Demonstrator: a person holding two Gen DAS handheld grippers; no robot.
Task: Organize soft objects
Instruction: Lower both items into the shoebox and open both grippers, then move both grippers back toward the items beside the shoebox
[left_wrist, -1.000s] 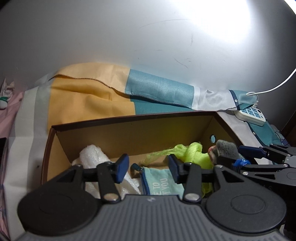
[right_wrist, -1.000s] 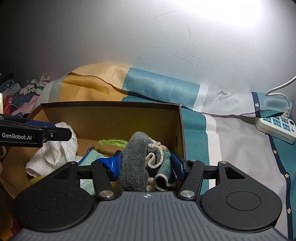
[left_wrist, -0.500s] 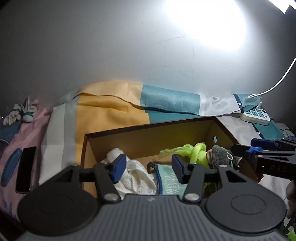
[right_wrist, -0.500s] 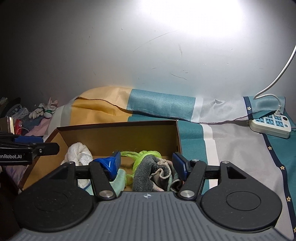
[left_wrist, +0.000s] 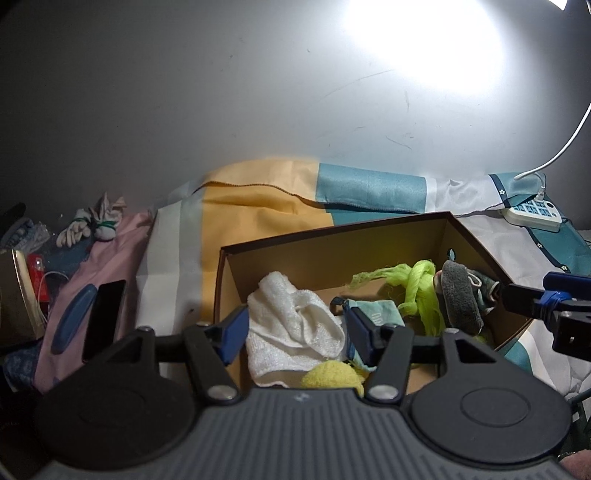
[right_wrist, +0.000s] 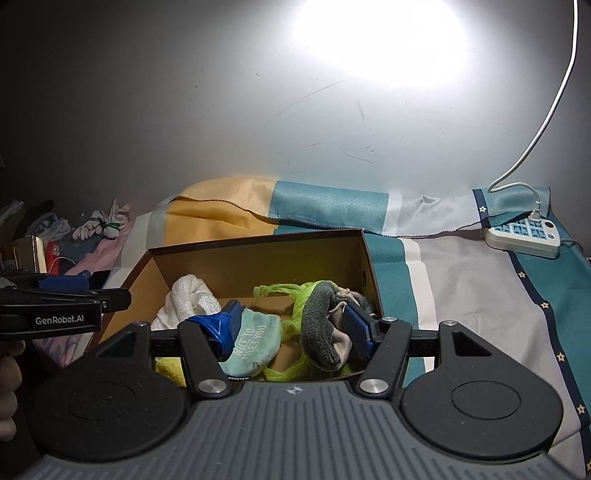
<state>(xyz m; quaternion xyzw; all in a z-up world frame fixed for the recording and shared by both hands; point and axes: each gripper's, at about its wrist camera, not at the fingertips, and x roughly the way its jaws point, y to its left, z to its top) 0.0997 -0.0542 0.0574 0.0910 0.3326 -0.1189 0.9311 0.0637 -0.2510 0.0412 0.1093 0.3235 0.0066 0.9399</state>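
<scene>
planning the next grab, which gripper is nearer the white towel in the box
Left. The left gripper frames the white towel at the box's left end; the right gripper hangs over the grey sock.

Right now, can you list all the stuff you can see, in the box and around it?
Brown cardboard box: one, open, on the bed cover.
White fluffy towel: one, in the box, left end.
Light teal printed sock: one, in the box, middle.
Neon green stringy bundle: one, in the box.
Grey fuzzy sock: one, in the box, right end.
Yellow fuzzy ball: one, box's near edge.
Striped yellow, teal and white bed cover: one, under the box.
White power strip: one, far right, plugged.
White gloves bundle: one, far left.
Black phone: one, left of the box.
Left gripper: jaws opening, holding nothing.
Right gripper: open, holding nothing.
</scene>
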